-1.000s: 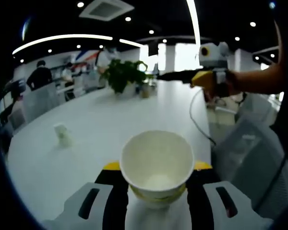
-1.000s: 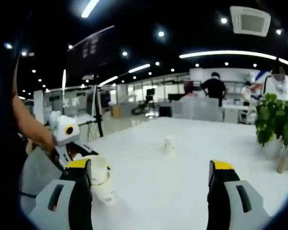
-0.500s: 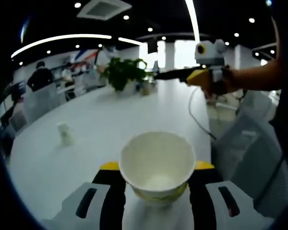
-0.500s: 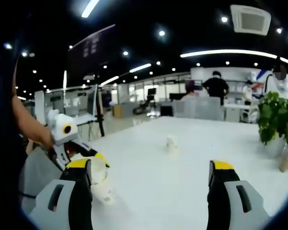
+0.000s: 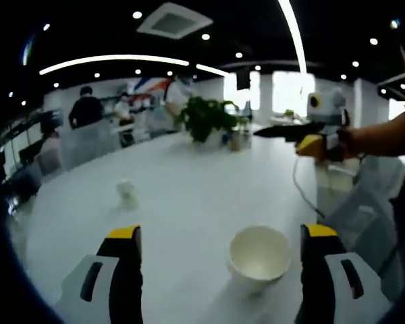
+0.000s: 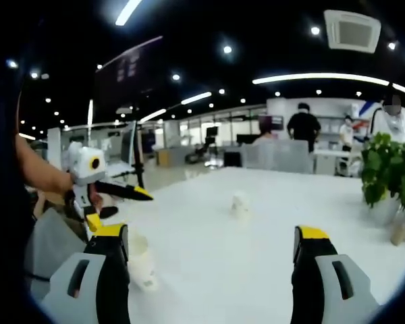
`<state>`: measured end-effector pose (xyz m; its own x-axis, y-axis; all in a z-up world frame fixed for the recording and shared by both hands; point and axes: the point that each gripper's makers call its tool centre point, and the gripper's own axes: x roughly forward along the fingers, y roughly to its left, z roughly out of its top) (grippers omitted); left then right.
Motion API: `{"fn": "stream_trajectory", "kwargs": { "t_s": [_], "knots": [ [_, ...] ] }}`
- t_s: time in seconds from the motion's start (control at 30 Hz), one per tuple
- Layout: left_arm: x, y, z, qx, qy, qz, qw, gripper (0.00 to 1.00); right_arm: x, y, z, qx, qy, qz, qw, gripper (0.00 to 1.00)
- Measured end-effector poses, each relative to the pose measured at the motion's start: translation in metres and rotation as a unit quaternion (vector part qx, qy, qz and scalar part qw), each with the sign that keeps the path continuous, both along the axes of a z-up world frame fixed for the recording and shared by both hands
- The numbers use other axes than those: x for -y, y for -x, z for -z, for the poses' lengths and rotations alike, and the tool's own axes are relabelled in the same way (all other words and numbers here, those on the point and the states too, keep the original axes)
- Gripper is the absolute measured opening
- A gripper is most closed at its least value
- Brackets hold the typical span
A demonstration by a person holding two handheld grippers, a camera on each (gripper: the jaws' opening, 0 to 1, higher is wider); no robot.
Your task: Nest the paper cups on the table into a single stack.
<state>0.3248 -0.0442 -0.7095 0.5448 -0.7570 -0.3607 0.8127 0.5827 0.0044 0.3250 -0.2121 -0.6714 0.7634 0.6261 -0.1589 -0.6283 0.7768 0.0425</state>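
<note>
Your left gripper (image 5: 219,270) has let go of the paper cup (image 5: 259,257): half a second ago its jaws were clamped on the cup's sides, and now they stand wide apart with the cup upright on the table (image 5: 182,189) between them, nearer the right jaw and touching neither. That cup sits close to the table's near edge, mouth up, and you can see straight down into its pale inside. A second, smaller-looking cup (image 5: 126,191) stands upright well apart from it, further in toward the middle of the table.

Your right gripper (image 6: 212,260) hangs above the table with its jaws wide apart and nothing between them. In the right gripper view the released cup (image 6: 140,262) shows just beside the left jaw, below the raised left gripper (image 6: 98,185), and the far cup (image 6: 240,204) stands out on the table beyond.

In the left gripper view your right gripper (image 5: 304,135) is held above the table's far right edge. A potted plant (image 5: 206,118) stands at the table's far end.
</note>
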Motion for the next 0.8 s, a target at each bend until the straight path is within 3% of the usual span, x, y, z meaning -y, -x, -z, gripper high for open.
{"fn": "stream_trajectory", "kwargs": {
  "t_s": [0.13, 0.23, 0.4, 0.47, 0.8],
  "knots": [
    [-0.033, -0.015, -0.008, 0.017, 0.006, -0.036, 0.9992, 0.98, 0.001, -0.002, 0.004, 0.001, 0.016, -0.006, 0.9999, 1.00],
    [-0.056, -0.019, -0.006, 0.012, 0.010, -0.061, 0.9980, 0.98, 0.000, -0.005, 0.008, -0.002, 0.018, -0.007, 0.9998, 1.00],
    [-0.076, -0.021, -0.006, 0.018, 0.006, -0.091, 0.9957, 0.98, 0.003, -0.008, 0.012, -0.004, 0.022, -0.002, 0.9998, 1.00],
    [-0.082, -0.020, -0.008, 0.028, 0.011, -0.096, 0.9949, 0.98, 0.004, -0.009, 0.015, -0.004, 0.024, 0.001, 0.9997, 1.00],
    [-0.091, -0.019, -0.004, 0.022, 0.014, -0.107, 0.9940, 0.98, 0.003, -0.024, 0.027, -0.002, 0.025, 0.001, 0.9997, 1.00]
  ]
}}
